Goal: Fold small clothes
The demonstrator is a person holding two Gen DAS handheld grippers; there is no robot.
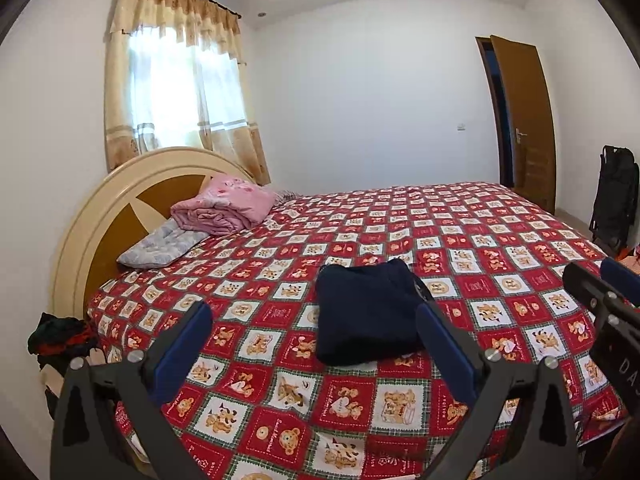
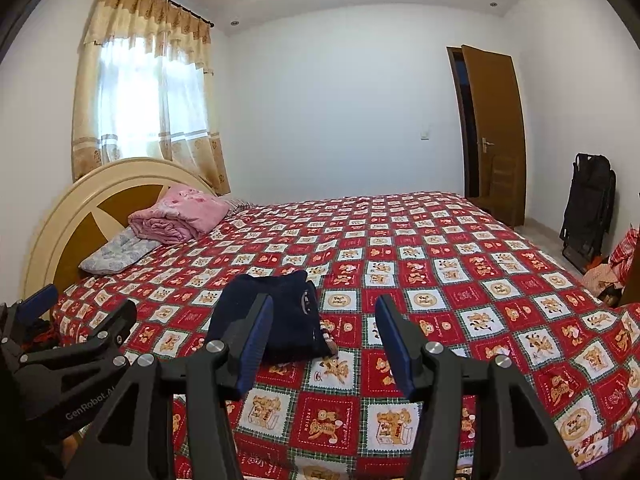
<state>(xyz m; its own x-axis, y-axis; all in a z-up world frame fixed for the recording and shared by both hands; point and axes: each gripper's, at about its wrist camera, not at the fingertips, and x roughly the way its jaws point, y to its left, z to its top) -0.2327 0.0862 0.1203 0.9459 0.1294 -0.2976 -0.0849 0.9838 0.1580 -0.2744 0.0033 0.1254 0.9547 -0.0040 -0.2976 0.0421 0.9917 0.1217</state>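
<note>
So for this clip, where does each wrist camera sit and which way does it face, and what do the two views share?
Left wrist view: sits on the left gripper, low over the bed's near edge, facing the folded dark navy garment and far white wall; its own open fingers show, with the right gripper at right.
Right wrist view: sits on the right gripper, aimed likewise; own open fingers show, left gripper at left.
Shared: the garment, red bear-patterned bedspread, folded pink blanket, curtained window, brown door.
</note>
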